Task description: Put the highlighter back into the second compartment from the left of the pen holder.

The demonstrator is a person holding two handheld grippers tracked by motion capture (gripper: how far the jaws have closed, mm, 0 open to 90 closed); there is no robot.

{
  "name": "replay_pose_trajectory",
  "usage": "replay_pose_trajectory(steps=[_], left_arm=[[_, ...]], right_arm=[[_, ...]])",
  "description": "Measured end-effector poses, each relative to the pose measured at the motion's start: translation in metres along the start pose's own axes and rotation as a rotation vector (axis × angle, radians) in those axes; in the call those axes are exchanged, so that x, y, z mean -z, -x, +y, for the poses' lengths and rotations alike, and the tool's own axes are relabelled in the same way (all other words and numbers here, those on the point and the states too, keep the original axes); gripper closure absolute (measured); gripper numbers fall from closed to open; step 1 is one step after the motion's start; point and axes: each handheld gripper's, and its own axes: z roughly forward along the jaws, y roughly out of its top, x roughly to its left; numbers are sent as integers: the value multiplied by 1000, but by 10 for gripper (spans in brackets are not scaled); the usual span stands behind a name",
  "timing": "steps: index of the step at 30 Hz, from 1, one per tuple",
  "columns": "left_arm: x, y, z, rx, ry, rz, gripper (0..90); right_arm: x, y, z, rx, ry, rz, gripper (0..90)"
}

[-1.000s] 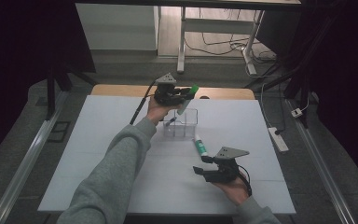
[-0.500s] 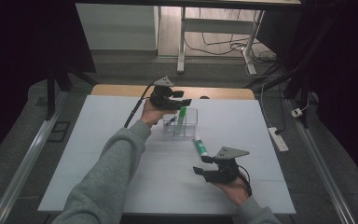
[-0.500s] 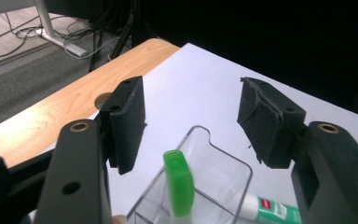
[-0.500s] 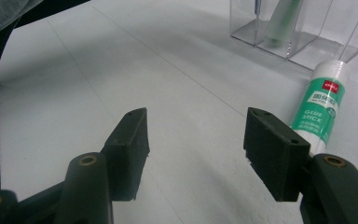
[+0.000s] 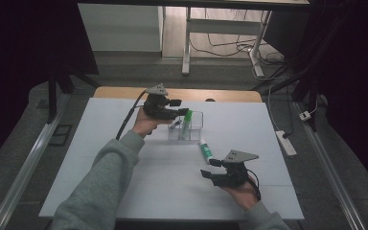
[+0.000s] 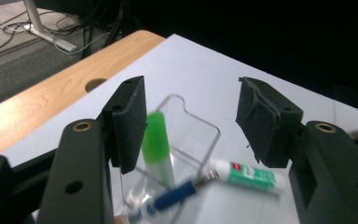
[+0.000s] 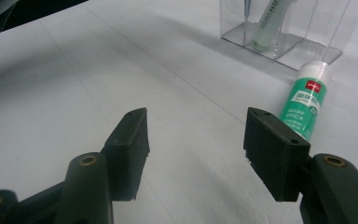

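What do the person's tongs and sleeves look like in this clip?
Both tongs are black. The left tongs carry a grey three-cornered plate on top and trail a black cable across the table; the right tongs bear the same kind of plate. In the gripper views, each jaw ends in a dark rectangular pad on an arm with brass-coloured rivets. The sleeves are grey.

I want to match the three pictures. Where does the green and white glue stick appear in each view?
High view: the glue stick lies on the white table, right of centre, just before the clear holder.
Left gripper view: it lies low, right of centre, beyond the holder.
Right gripper view: it lies at the right edge, above the right jaw.
Shared landmark: the clear holder, with the green marker standing inside.
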Motion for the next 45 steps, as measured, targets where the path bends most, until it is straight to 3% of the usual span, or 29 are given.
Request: replay_pose_trajectory(steps=[6,9,23,29,37,45], left_arm=[[25,11,-15,-15,-6,8,423],[40,20,-22,-43,-22,26,422],[85,45,-69,-18,-34,56,423],[99,54,-94,12,-53,79,425],[108,72,-119,-4,-118,124,427],[119,80,-145,36,-138,144,427]], right_arm=[[2,3,-1,2,-3,-5,399],[3,4,-1,-2,1,-8,399],[7,9,-2,1,3,-35,399],[11,11,-2,2,9,-46,399],[16,13,-2,9,17,-58,399],[20,17,-3,7,18,-70,399]])
